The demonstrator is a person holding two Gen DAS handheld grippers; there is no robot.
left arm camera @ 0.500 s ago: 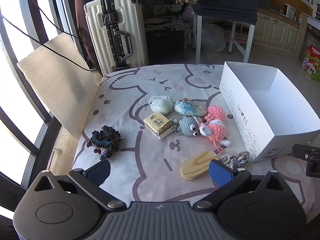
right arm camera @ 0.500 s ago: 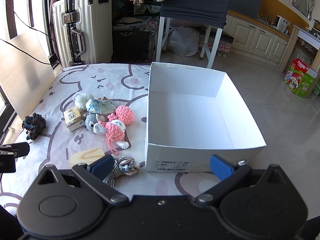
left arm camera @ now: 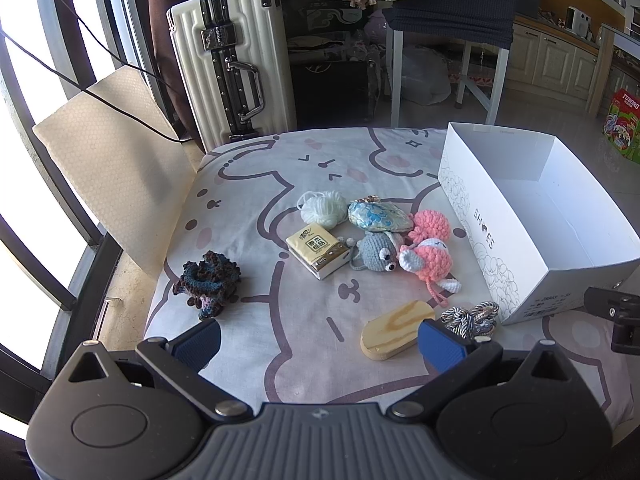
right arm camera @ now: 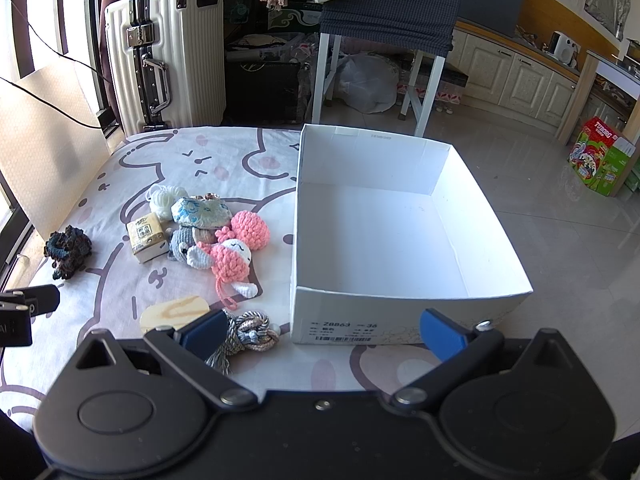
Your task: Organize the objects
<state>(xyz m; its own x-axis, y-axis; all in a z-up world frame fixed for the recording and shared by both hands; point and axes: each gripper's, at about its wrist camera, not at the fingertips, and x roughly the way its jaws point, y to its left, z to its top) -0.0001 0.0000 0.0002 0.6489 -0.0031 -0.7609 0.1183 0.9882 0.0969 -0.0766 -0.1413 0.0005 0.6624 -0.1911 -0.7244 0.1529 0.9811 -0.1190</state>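
Left of the empty white box (right arm camera: pixel 400 240), all the small things lie on the sheet. Nearest are the wooden block (left arm camera: pixel 396 330) and knotted cord (right arm camera: pixel 248 334) (just ahead of both grippers), long axis slanting toward the box. Left gripper (left arm camera: pixel 320 344) and right gripper (right arm camera: pixel 322 330) stand wide open, holding nothing.

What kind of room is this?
Probably a lived-in home, an open room beside a kitchen: a cartoon-print bedsheet underfoot, a suitcase by the window, and kitchen cabinets along the far wall.
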